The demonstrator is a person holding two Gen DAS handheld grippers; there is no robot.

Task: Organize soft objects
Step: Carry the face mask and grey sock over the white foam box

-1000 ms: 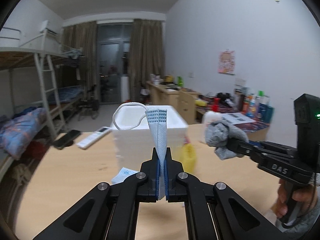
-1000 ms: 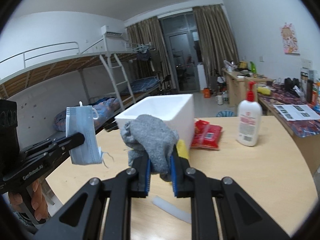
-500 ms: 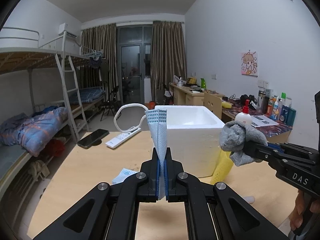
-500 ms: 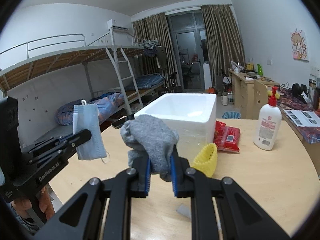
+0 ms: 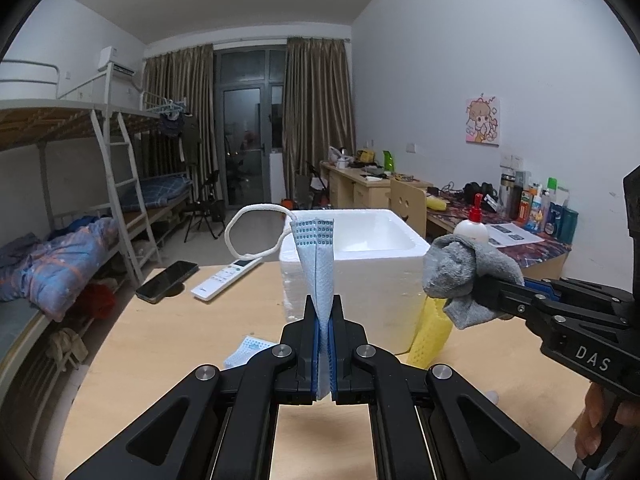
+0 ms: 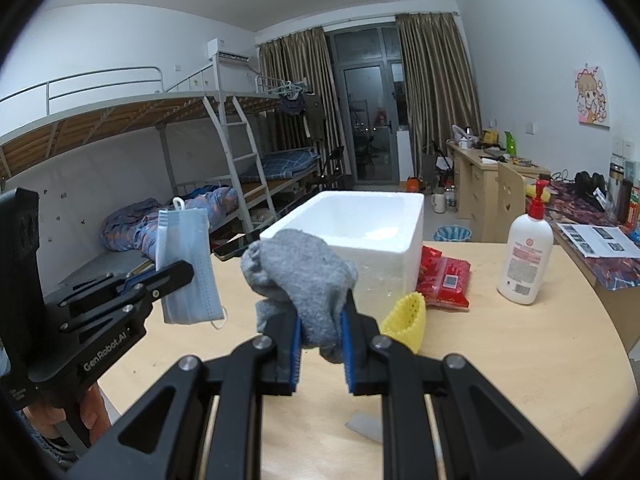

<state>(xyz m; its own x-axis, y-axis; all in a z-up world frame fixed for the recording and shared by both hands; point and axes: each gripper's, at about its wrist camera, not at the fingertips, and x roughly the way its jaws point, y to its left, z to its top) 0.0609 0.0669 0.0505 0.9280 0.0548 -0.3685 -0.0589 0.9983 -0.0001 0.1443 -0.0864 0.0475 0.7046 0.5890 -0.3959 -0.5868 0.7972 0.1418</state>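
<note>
We see a pale blue face mask [image 5: 319, 268] with a dotted edge, a grey sock [image 6: 304, 276], a white foam box [image 6: 360, 224], a yellow mesh sleeve [image 6: 404, 318], a red packet [image 6: 446, 280] and a light wooden tabletop [image 6: 520, 352].

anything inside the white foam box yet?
The white foam box shows only bare white inner walls and floor; its near corner is hidden by the grey sock in the right gripper.

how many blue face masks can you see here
2. One pleated blue face mask is clamped in the left gripper. A second blue mask lies on the wooden table, mostly hidden behind that gripper. Others may be hidden.
</note>
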